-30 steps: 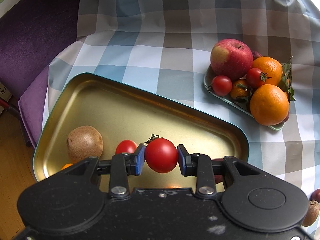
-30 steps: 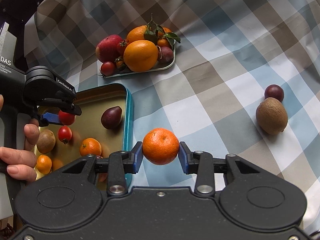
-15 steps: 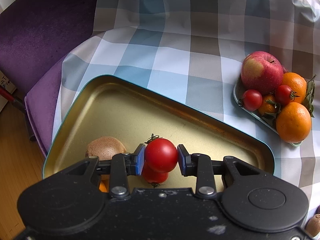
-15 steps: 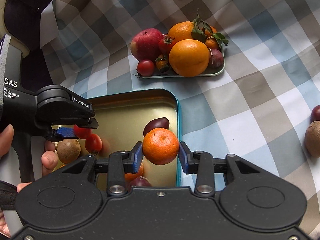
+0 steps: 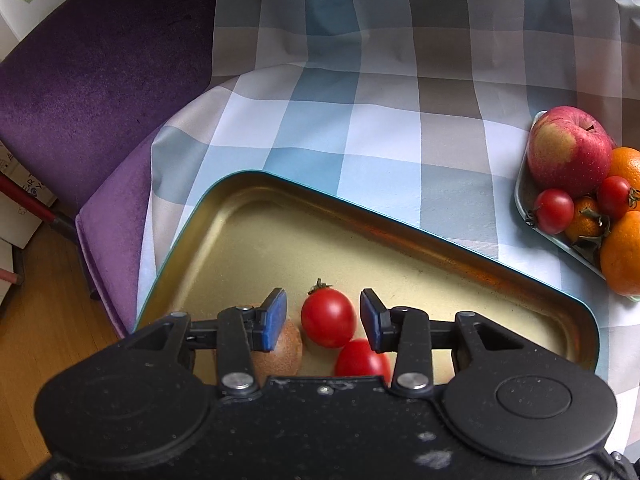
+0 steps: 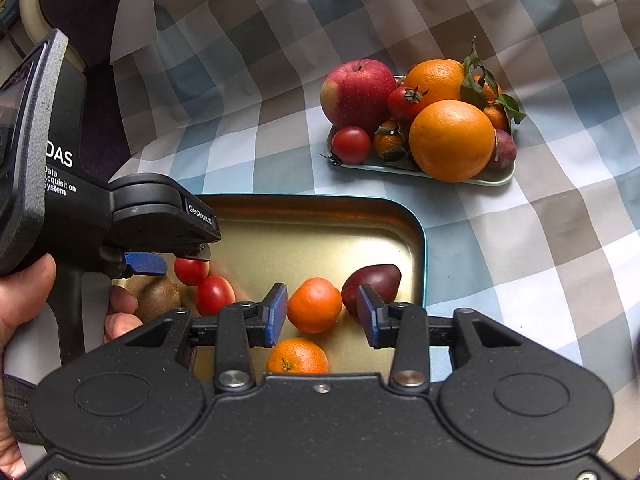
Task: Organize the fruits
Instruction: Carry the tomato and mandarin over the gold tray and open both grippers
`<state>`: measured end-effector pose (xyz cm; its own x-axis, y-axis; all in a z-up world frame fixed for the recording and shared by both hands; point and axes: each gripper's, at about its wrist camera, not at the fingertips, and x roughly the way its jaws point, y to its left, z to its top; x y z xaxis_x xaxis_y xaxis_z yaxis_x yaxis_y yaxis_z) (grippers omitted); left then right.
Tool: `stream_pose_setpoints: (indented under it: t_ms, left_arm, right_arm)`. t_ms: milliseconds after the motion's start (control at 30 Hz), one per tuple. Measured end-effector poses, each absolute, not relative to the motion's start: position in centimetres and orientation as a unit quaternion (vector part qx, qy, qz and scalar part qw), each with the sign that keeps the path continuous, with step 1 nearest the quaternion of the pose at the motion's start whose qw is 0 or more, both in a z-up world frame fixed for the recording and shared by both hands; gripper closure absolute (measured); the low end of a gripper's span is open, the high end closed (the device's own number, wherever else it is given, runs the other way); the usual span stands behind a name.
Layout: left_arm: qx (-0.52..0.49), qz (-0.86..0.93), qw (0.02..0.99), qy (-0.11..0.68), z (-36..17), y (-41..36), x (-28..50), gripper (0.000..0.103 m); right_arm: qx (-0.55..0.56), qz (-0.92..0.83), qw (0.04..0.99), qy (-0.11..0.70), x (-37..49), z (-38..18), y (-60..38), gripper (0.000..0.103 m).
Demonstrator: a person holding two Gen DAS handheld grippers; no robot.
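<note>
A gold tray with a teal rim [image 5: 400, 232] lies on the checked cloth. My left gripper [image 5: 322, 320] hangs over it and its jaws are opening. A red cherry tomato [image 5: 328, 324] sits between the blue pads with a gap on each side, beside a kiwi [image 5: 280, 344] and a second tomato [image 5: 362, 358]. My right gripper [image 6: 322, 315] is over the tray's [image 6: 423, 248] right end, jaws opening too. A tangerine [image 6: 315, 305] lies low between its pads, clear of the right one. Another tangerine [image 6: 298, 356] and a dark red fruit [image 6: 372, 284] lie close by.
A small pale plate [image 6: 492, 178] behind the tray holds an apple [image 6: 358, 94], oranges, tomatoes and leafy tangerines. A person's hand [image 6: 24, 300] holds the left gripper [image 6: 180, 260]. A purple chair [image 5: 100, 92] and wooden floor lie past the table's left edge.
Both grippers moved in over the tray. The left pads have parted from the tomato, which now sits lower. The right pads have spread and the tangerine has dropped toward the tray floor.
</note>
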<state>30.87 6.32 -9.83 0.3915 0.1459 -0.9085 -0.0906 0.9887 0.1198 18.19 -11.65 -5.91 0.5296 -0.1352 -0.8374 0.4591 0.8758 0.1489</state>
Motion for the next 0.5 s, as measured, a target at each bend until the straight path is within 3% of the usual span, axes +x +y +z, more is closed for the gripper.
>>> stream_pose_setpoints:
  t_ms: [500]
  left_arm:
    - [0.034,0.05,0.835,0.547,-9.6,6.0,30.2,0.056]
  right_arm:
    - [0.213,-0.189,0.836,0.47,17.1,-6.9,-12.8,0.054]
